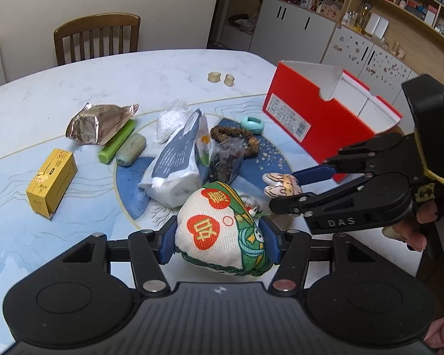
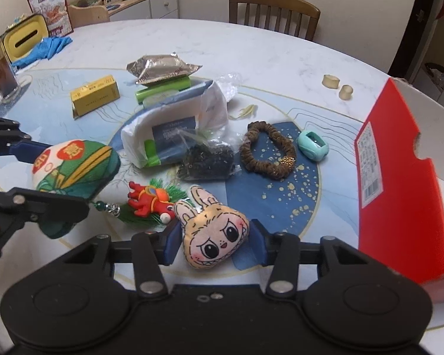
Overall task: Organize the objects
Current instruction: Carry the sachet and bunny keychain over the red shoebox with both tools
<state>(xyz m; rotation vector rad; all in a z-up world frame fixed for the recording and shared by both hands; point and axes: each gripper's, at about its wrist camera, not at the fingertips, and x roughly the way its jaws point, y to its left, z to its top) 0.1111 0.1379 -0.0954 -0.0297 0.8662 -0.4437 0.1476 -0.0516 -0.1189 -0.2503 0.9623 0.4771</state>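
Marble-patterned table (image 2: 281, 59), wooden chair (image 2: 273, 11) behind; left fingers (image 1: 174, 238) clamp pouch (image 1: 219, 230), right fingers (image 2: 171, 244) bracket rabbit plush (image 2: 214, 232).

We see both views evenly and softly lit from above, with faint shadows, mild glare on the foil packet (image 2: 162, 66), sharp focus mid-frame, strong fisheye bending of the table (image 1: 109, 77) rim and dark, slightly soft corners.
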